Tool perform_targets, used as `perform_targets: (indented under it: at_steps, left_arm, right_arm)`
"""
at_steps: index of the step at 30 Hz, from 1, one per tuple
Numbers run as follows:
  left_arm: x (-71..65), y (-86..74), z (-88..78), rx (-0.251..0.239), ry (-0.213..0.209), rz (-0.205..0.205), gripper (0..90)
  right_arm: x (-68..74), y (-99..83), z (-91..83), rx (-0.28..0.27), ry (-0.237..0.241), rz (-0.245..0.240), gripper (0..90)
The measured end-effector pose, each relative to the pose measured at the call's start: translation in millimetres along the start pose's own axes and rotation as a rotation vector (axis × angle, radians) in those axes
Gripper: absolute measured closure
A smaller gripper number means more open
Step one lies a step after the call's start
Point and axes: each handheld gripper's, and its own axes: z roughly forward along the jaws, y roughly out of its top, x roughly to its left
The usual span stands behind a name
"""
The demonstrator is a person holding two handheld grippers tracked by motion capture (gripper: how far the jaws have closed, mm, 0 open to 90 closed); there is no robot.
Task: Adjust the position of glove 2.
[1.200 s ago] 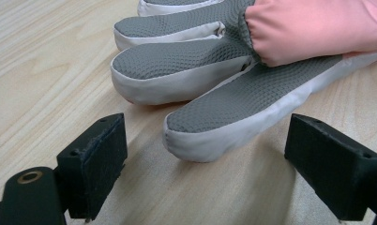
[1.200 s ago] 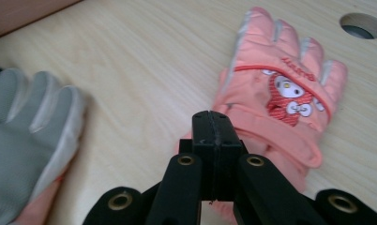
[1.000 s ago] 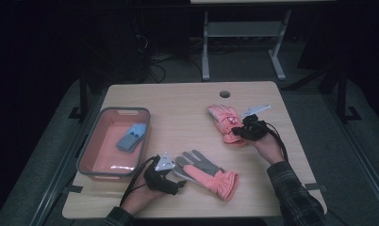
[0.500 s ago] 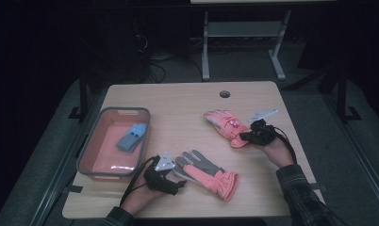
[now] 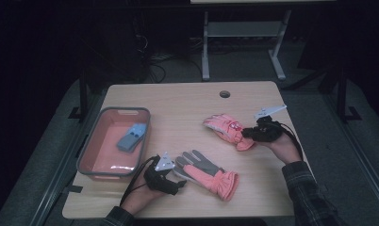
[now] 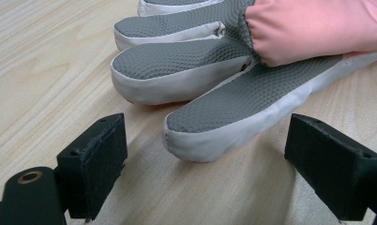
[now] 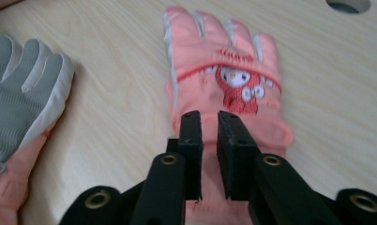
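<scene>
Gloves: two pink ones lay on the tabletop. The near glove (image 5: 204, 172) lay palm up close to the front edge, approx mid-width, grey textured palm and fingers w/ white edging, pink cuff toward the right. The far glove (image 5: 227, 131) lay back up nearer the right edge, pink w/ a small red cartoon figure and white stripes between the fingers; fingers pointed toward the left-rear, cuff toward my right hand.

My left gripper (image 6: 205, 164) sat low on the wood at the near glove's fingertips, jaws wide apart, one grey fingertip lying between them but touching neither pad. In the high view that left gripper (image 5: 171, 176) was just left of the glove, my hand behind it at the front edge.

My right gripper (image 7: 209, 136) was over the far glove's cuff end, jaws nearly together w/ a thin gap; pink cloth showed in the gap, but I couldn't tell if they actually pinched it. In the high view the right gripper (image 5: 253, 134) touched the cuff side, grey plate above it, plaid sleeve (image 5: 310, 197) trailing to the front-right corner.

Other stuff: a grey-rimmed tray (image 5: 95, 141) w/ red inside stood along the left edge, holding a blue block-like item (image 5: 131, 138), type unclear. A round hole (image 5: 224, 93) sat near the rear edge. Nothing lay between the two gloves, just bare wood.
</scene>
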Motion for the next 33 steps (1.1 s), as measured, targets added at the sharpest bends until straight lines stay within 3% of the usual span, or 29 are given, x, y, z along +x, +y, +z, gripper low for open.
perform_targets:
  at_steps: [10, 21, 22, 26, 33]
  left_arm:
    - [0.5, 0.2, -0.2, 0.001, 0.002, 0.007, 12.5]
    - [0.1, 0.1, 0.0, -0.002, 0.002, 0.003, 12.5]
    - [0.1, 0.1, 0.0, -0.002, 0.002, 0.002, 12.5]
    - [0.1, 0.1, 0.0, -0.002, 0.002, 0.002, 12.5]
    - [0.3, 0.1, -0.4, 0.002, 0.002, 0.008, 12.6]
  right_arm:
    - [-11.8, 21.8, 25.5, 0.024, 0.057, 0.000, 67.6]
    - [-27.9, 24.9, 36.1, 0.037, 0.074, -0.004, 57.2]
    - [-29.1, 23.4, 38.9, 0.045, 0.110, 0.018, 55.6]
    - [-25.9, 21.6, 44.7, 0.056, 0.145, 0.003, 53.9]
    - [-18.2, 19.6, 55.8, 0.097, 0.110, -0.029, 59.0]
